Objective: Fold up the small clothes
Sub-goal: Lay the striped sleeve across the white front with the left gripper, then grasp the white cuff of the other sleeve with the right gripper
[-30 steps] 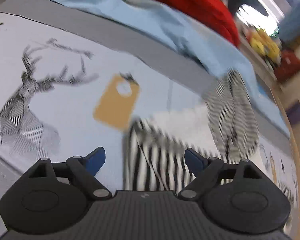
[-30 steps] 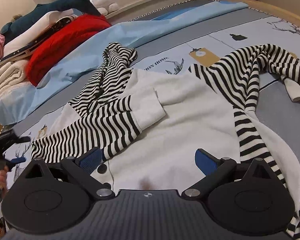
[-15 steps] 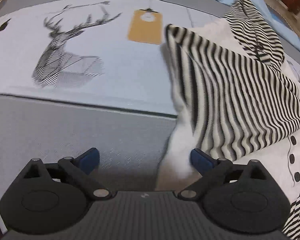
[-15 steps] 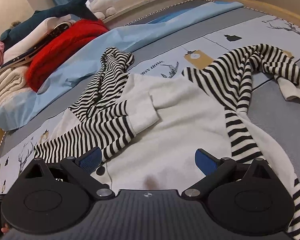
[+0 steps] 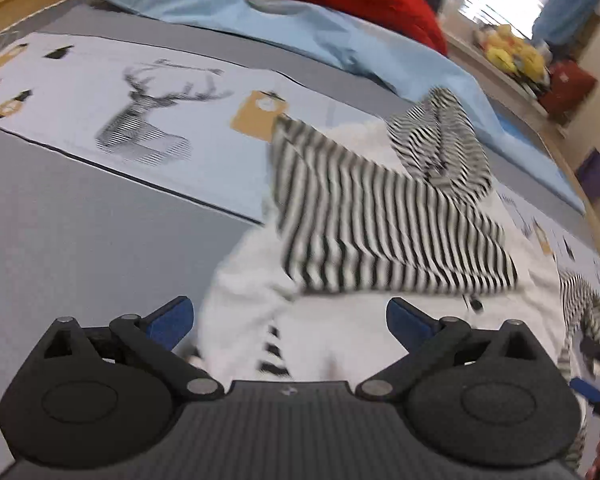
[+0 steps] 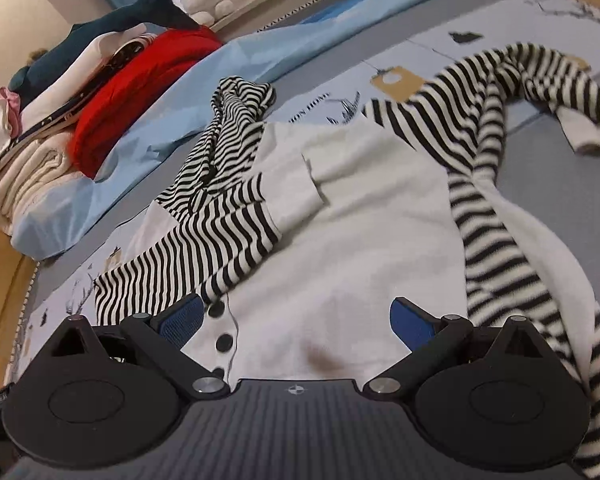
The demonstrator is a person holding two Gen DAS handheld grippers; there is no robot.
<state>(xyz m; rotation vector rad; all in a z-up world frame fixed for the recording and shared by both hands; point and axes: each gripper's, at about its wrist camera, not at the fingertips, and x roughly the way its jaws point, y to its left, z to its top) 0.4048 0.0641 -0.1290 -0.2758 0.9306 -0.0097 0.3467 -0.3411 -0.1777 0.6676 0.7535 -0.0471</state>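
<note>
A small white cardigan [image 6: 364,240] with black buttons and black-and-white striped sleeves lies spread on the bed. One striped sleeve [image 6: 204,264] is folded across its body; the other sleeve [image 6: 500,128] trails to the right. My right gripper [image 6: 296,320] is open and empty, low over the cardigan's buttoned hem. In the left wrist view the same cardigan [image 5: 340,320] shows with the folded striped sleeve [image 5: 380,232] on top. My left gripper [image 5: 288,320] is open and empty, just above the white edge of the garment.
The bed sheet [image 5: 100,208] is grey with pale printed panels, a deer and tags. A light blue blanket [image 6: 172,120], a red garment [image 6: 140,84], folded cream and white clothes [image 6: 32,168] and a shark plush [image 6: 112,28] sit at the bed's far side.
The left gripper has swung and tilted, now facing the cardigan's left edge with the striped sleeve ahead. The right gripper has moved slightly closer to the cardigan's hem. Both stayed open.
</note>
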